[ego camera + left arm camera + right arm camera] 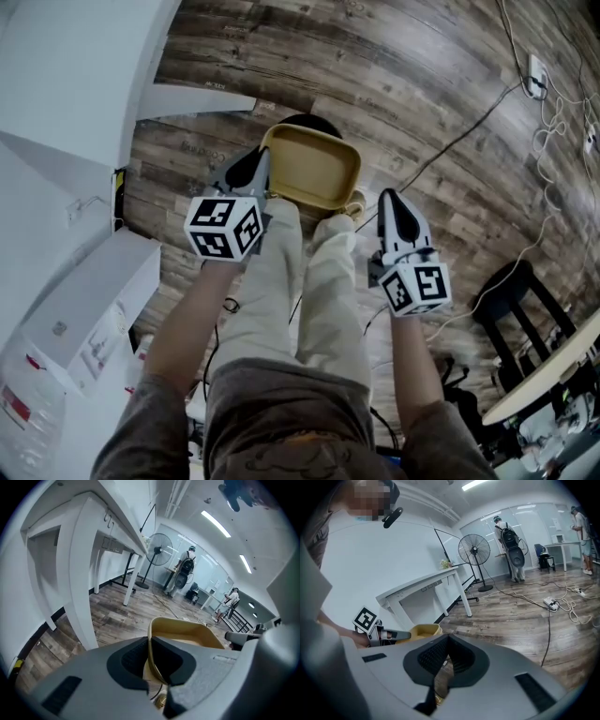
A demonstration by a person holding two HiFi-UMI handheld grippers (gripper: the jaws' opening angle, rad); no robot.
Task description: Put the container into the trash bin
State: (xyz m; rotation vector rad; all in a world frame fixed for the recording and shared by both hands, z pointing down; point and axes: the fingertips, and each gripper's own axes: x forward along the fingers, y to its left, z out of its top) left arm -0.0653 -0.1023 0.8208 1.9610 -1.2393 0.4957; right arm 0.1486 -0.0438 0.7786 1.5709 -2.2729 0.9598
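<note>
Above wooden floor [403, 75], left tool [150, 640] clamped on container [314, 167] rim, right tool [447, 638] closed, empty

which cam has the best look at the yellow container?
Head view: nearly the whole yellow container from above, with the left gripper shut on its rim. Left gripper view shows only the clamped rim and part of the inside; right gripper view just a yellow sliver.

No legible writing in any view

The left gripper's white marker cube [225, 228] at 9 o'clock and the right gripper's white marker cube [417, 286] at 4 o'clock carry black-and-white square code patterns, not letters. Small grey marks on the white cardboard box [89, 323] at 8 o'clock are too small to read.
</note>
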